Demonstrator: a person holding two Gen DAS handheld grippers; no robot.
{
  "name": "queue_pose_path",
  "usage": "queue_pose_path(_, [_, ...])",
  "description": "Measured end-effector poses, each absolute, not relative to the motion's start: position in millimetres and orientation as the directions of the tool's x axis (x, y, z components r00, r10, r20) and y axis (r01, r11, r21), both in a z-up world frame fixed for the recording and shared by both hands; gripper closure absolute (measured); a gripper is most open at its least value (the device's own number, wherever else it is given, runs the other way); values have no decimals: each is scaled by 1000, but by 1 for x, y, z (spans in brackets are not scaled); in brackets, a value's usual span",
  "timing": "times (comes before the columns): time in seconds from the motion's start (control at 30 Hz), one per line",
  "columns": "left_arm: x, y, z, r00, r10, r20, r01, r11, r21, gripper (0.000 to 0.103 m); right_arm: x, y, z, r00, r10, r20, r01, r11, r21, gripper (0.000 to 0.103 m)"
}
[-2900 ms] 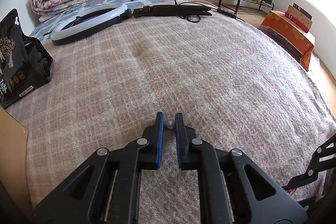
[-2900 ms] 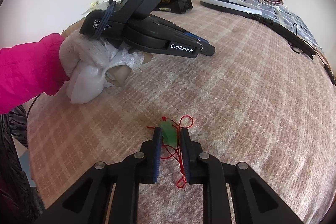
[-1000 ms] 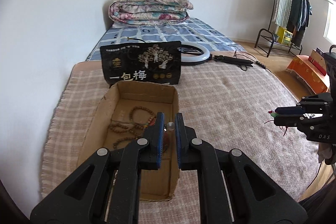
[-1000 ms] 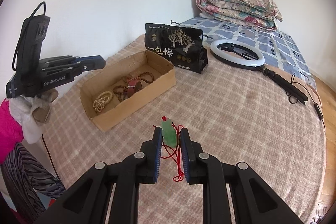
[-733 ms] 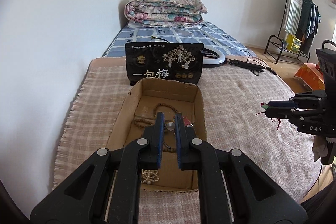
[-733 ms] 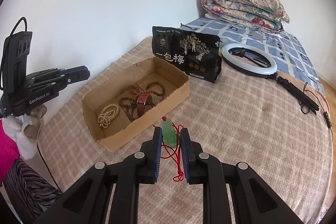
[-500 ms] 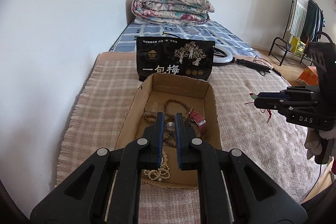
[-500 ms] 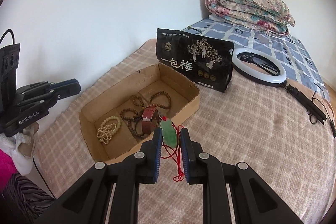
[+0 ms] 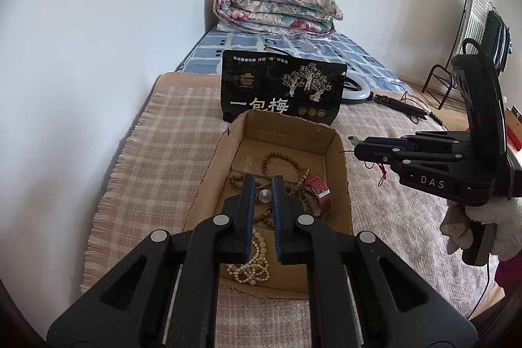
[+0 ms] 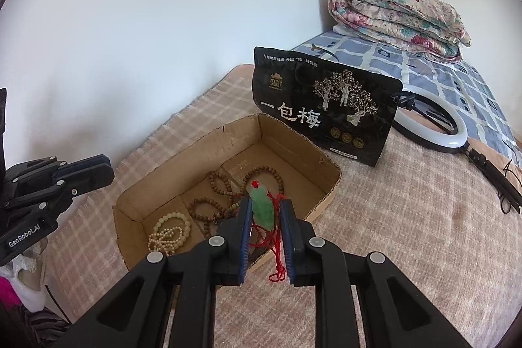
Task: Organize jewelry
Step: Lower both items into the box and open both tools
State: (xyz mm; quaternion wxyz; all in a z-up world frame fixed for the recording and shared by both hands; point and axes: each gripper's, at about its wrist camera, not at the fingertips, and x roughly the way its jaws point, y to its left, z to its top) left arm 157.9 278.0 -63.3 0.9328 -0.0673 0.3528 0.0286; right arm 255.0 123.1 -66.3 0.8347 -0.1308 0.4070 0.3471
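Observation:
An open cardboard box (image 9: 341, 185) (image 10: 329, 172) lies on the plaid blanket and holds brown bead strings (image 10: 217, 185), a cream pearl string (image 9: 251, 266) (image 10: 169, 232) and a red-strap watch (image 9: 318, 188). My left gripper (image 9: 263, 185) is shut on a small grey bead (image 9: 264, 195) and hovers above the box. My right gripper (image 10: 265, 207) is shut on a green jade pendant (image 10: 262, 209) with a red cord (image 10: 277, 260), above the box's near right edge. It also shows in the left wrist view (image 9: 357, 147).
A black snack bag (image 9: 282, 90) (image 10: 326, 106) stands right behind the box. A ring light (image 10: 434, 119) with its cable lies further back right. A folded floral quilt (image 9: 277, 8) lies on the blue sheet. The wall is close on the left.
Both grippers have come closer to the box. The left one now hovers over its middle with the bead. The right one has reached the box's edge with the pendant.

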Motion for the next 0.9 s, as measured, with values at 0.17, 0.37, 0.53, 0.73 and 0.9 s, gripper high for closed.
queue_pose_path(0.17, [160, 278, -64, 749, 8, -663, -100, 990, -101, 95, 259, 132, -72, 418, 470, -777, -688, 723, 68, 86])
queue_pose_path(0.37, [160, 278, -63, 750, 22, -662, -109, 990, -91, 95, 260, 134, -74, 419, 470, -777, -689, 722, 65, 79])
queue_pose_path(0.53, [160, 278, -64, 754, 27, -657, -113, 990, -89, 63, 259, 133, -70, 441, 464, -768, -676, 735, 56, 55])
queue_pose_path(0.73, [158, 279, -63, 762, 52, -645, -131, 988, -76, 42, 256, 128, -64, 481, 443, -756, -659, 752, 21, 32])
queue_pose_path(0.9, [158, 280, -61, 761, 55, -647, -140, 987, -80, 42, 255, 124, -61, 502, 430, -750, -645, 764, 7, 20])
